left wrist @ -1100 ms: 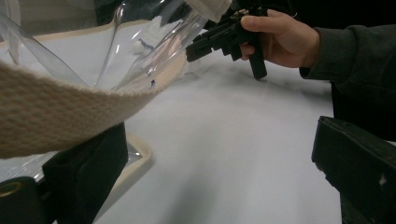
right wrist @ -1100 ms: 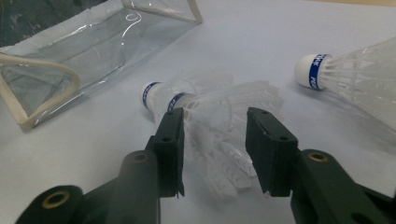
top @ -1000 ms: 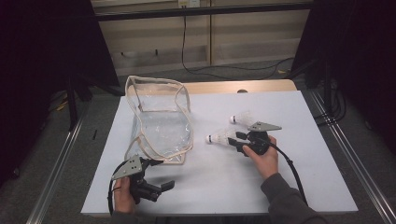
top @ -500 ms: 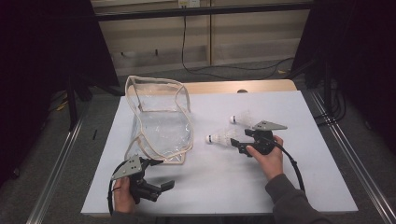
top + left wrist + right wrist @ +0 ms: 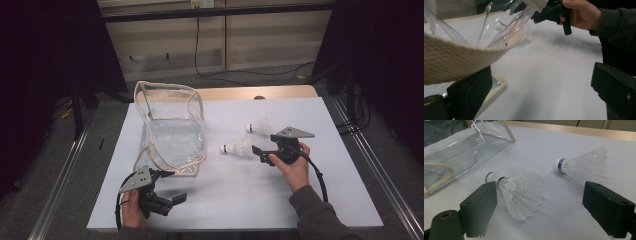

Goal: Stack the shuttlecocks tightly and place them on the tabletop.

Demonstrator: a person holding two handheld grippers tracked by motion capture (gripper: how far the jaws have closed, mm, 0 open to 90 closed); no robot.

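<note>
A clear plastic bag (image 5: 172, 132) with beige trim lies on the white table (image 5: 240, 195), left of centre. My left gripper (image 5: 167, 187) is open at the bag's near corner. The bag's beige strap (image 5: 456, 58) drapes over one of its jaws. One shuttlecock (image 5: 258, 127) lies to the right of the bag and another (image 5: 239, 147) nearer. In the right gripper view the nearer one (image 5: 511, 190) looks like two overlapping, beside the left jaw and untouched. My right gripper (image 5: 258, 154) is open. Its jaws have just been opening, and the nearer shuttlecock lies loose between them.
The table's wooden far edge (image 5: 250, 93) runs behind the bag. Metal rails (image 5: 372, 165) flank the table on both sides. A cable (image 5: 317, 175) trails from the right gripper along the person's sleeve.
The right hand has drawn back slightly to the right, away from the nearer shuttlecock. The left gripper and the bag have stayed put.
</note>
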